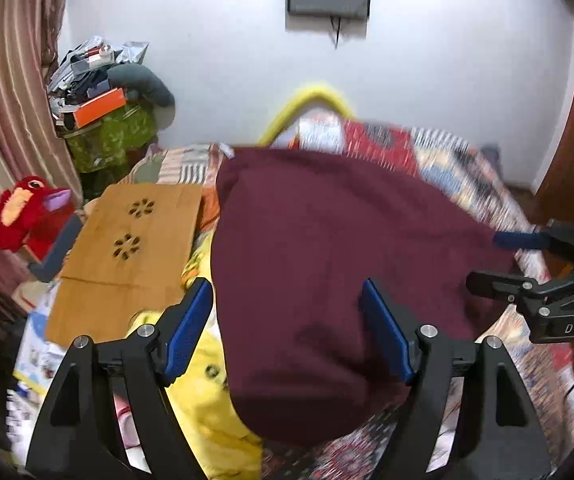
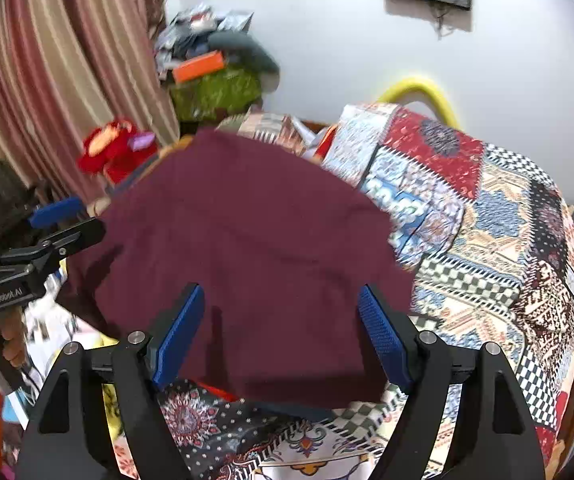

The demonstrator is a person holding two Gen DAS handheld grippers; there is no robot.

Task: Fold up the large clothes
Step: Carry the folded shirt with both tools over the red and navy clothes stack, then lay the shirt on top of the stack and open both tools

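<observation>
A large maroon garment (image 1: 327, 248) lies spread flat on the bed, over a patchwork bedspread (image 2: 487, 240). In the left wrist view my left gripper (image 1: 285, 286) hangs open above the garment's near left part, with nothing pinched between its blue pads (image 1: 187, 328). My right gripper (image 2: 279, 290) stands open above the garment's (image 2: 247, 240) near edge, its pads clear of the cloth. Each gripper shows in the other's view: the right gripper (image 1: 487, 258) at the cloth's right edge and the left gripper (image 2: 87, 216) at its left edge, held by a hand (image 2: 11, 340).
A wooden board (image 1: 127, 248) with flower cut-outs lies left of the garment, beside a red plush toy (image 1: 27, 212). A yellow cloth (image 1: 211, 400) lies at the near left. A pile of boxes and bags (image 1: 103, 100) fills the far corner by the striped curtain (image 2: 47, 80).
</observation>
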